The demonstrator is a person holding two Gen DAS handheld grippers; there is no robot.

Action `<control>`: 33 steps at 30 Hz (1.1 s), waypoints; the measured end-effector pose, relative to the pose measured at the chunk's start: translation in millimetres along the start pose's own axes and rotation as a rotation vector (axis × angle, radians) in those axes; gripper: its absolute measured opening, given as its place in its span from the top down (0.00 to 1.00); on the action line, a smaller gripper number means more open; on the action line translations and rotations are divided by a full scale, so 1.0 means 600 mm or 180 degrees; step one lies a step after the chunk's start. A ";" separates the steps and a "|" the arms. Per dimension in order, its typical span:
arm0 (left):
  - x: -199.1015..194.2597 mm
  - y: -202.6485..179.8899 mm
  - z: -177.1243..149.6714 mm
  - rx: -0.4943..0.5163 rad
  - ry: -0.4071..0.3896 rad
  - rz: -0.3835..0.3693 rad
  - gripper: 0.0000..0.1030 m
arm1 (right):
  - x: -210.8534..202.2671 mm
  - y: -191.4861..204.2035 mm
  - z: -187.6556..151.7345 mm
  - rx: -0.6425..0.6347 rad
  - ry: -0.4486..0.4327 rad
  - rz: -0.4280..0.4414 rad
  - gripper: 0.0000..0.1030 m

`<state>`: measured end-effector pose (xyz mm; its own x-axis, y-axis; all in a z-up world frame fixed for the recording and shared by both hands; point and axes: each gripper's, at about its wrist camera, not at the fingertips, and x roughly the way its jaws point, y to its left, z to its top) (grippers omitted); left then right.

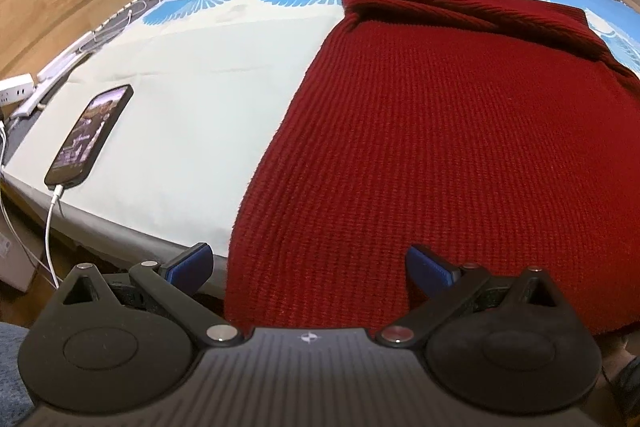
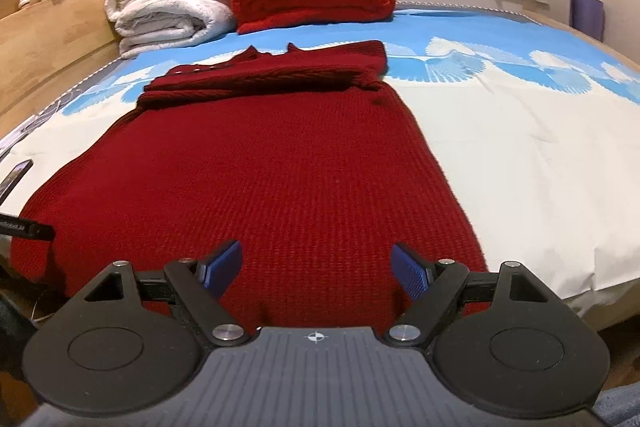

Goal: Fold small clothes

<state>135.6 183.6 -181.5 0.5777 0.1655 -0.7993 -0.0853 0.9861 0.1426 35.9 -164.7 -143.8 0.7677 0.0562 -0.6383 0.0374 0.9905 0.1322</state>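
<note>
Sweater (image 1: 420, 147), dark red knit, lies flat on the bed (image 1: 192, 99), sleeves folded across its chest, hem hanging toward me. I hold left gripper (image 1: 308, 265) and right gripper (image 2: 318, 269) fingers spread, empty, over the hem corners, probably to lift it.

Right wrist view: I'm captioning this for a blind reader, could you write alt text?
A dark red knit sweater lies flat on a bed, sleeves folded across its chest. The open right gripper hovers over its hem. Folded blankets are stacked behind.

Right gripper (image 2: 316, 269), jaws wide apart, hovers over the dark red sweater's (image 2: 272, 163) hem.
</note>
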 end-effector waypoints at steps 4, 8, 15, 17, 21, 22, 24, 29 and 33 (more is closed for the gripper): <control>0.007 0.017 0.003 -0.0105 0.0071 -0.0119 0.00 | 0.005 -0.026 -0.002 0.0126 0.0051 -0.0080 0.19; 0.006 0.031 0.002 -0.0197 0.0101 -0.0150 0.00 | 0.007 -0.050 -0.003 0.0210 0.0072 -0.0220 0.18; 0.004 0.064 0.002 -0.0438 0.0033 -0.0003 0.00 | 0.011 -0.096 0.005 0.0576 0.0094 -0.0395 0.16; 0.006 0.068 0.004 -0.0461 0.0033 -0.0019 0.00 | 0.019 -0.103 0.002 0.0653 0.0192 -0.0349 0.16; 0.013 0.064 0.008 -0.0440 0.0069 -0.0130 0.00 | 0.026 -0.105 0.005 0.0582 0.0210 -0.0399 0.16; 0.017 0.062 0.011 -0.0431 0.0083 -0.0159 0.00 | 0.026 -0.109 0.007 0.0604 0.0196 -0.0408 0.16; 0.023 0.059 0.017 -0.0446 0.0105 -0.0203 0.00 | 0.029 -0.119 0.012 0.0679 0.0192 -0.0400 0.15; 0.043 0.065 0.033 -0.0531 0.0209 -0.0315 0.00 | 0.050 -0.143 0.026 0.0684 0.0258 -0.0469 0.15; 0.054 0.073 0.035 -0.0657 0.0230 -0.0380 0.00 | 0.065 -0.159 0.026 0.0879 0.0359 -0.0325 0.07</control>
<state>167.6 231.6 -188.8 0.5347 0.0408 -0.8441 -0.1883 0.9795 -0.0719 71.8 -258.7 -169.4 0.6758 -0.0131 -0.7370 0.2948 0.9212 0.2540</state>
